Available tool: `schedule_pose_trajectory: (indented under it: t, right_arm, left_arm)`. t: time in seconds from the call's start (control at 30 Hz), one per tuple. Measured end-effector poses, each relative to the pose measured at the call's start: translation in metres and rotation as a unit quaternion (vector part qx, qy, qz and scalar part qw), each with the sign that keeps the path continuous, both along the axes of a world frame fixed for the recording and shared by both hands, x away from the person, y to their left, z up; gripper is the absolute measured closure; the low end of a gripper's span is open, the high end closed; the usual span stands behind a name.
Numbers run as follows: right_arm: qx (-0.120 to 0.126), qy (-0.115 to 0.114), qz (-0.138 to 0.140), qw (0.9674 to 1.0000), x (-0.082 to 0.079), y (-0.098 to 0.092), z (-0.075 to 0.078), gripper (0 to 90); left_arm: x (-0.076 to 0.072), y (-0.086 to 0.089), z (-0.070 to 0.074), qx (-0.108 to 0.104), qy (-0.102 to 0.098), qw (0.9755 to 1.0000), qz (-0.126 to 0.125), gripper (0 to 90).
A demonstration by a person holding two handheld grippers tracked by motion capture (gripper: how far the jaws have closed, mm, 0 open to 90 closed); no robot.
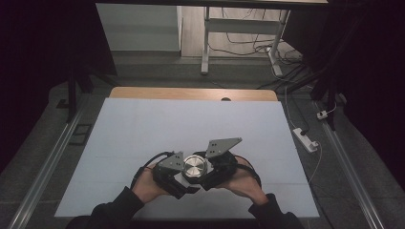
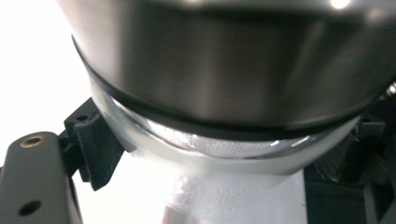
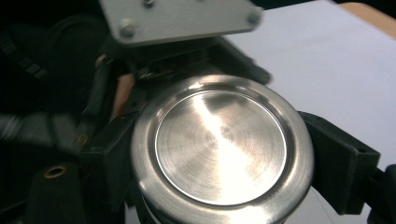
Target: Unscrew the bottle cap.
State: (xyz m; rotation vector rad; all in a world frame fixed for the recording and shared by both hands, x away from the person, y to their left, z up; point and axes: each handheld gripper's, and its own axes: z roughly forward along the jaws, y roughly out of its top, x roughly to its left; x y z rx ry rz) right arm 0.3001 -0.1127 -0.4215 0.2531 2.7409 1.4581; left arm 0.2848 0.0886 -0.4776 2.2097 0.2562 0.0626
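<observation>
Item: steel-lidded jar (image 1: 194, 168); your left tongs (image 1: 184, 177) pinch its glass body, right tongs (image 1: 206, 172) clamp its lid.

Overhead plus close-ups — shared lid (image 1: 194, 168).

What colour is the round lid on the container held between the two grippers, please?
Silvery brushed metal lid, with fine concentric rings; clearest in the right gripper view.
</observation>
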Motion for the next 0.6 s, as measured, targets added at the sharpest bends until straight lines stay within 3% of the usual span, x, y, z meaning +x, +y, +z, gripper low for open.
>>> schedule_pose_trajectory:
  t: [0.07, 0.1, 0.13, 0.23, 0.33, 0.4, 0.43, 0.47, 0.5, 0.53, 0.57, 0.6]
  right_arm:
    - [-0.003, -0.002, 0.036, 0.9993, 0.003, -0.001, 0.001, 17.9]
    - [-0.003, -0.002, 0.036, 0.9993, 0.003, -0.001, 0.001, 17.9]
    - [0.0, 0.001, 0.077, 0.997, 0.006, -0.002, 0.001, 17.9]
    - [0.013, 0.002, 0.128, 0.9917, 0.01, -0.003, 0.001, 17.9]
    - [0.022, 0.004, 0.146, 0.9891, 0.011, -0.002, -0.002, 17.6]
    - [0.026, 0.005, 0.134, 0.9907, 0.012, -0.001, -0.002, 16.1]
    - [0.034, 0.008, 0.117, 0.9925, 0.012, -0.001, -0.001, 11.8]
    - [0.038, 0.009, 0.105, 0.9937, 0.012, -0.002, 0.001, 8.1]
    - [0.041, 0.012, 0.08, 0.9959, 0.012, -0.003, 0.005, 6.0]
    - [0.038, 0.012, 0.06, 0.9974, 0.012, -0.003, 0.007, 3.4]
    - [0.03, 0.009, 0.028, 0.9991, 0.011, -0.004, 0.011, 1.7]
    - [0.03, 0.009, 0.028, 0.9991, 0.011, -0.004, 0.011, 1.7]
  left_arm:
    - [-0.001, 0.0, 0.0, -0.003, 0.0, 0.9999, -0.016, 15.5]
    - [-0.001, 0.0, 0.0, -0.003, 0.0, 0.9999, -0.016, 15.5]
    - [-0.001, 0.0, 0.001, -0.006, 0.003, 0.9993, -0.036, 15.5]
    - [-0.002, 0.001, 0.001, -0.014, 0.002, 0.9984, -0.054, 15.5]
    - [-0.001, 0.002, -0.001, -0.02, 0.003, 0.9979, -0.062, 15.4]
    - [-0.001, 0.003, -0.002, -0.024, 0.004, 0.9981, -0.057, 15.4]
    - [0.001, 0.006, -0.001, -0.028, 0.006, 0.9987, -0.041, 15.5]
    - [0.001, 0.006, -0.001, -0.028, 0.006, 0.9987, -0.041, 15.5]
    - [0.003, 0.008, -0.001, -0.025, 0.002, 0.9995, -0.019, 15.5]
    - [0.003, 0.008, -0.001, -0.025, 0.002, 0.9995, -0.019, 15.5]
    - [0.006, 0.011, -0.002, -0.026, 0.003, 0.9996, 0.009, 15.5]
    - [0.006, 0.011, -0.002, -0.026, 0.003, 0.9996, 0.009, 15.5]
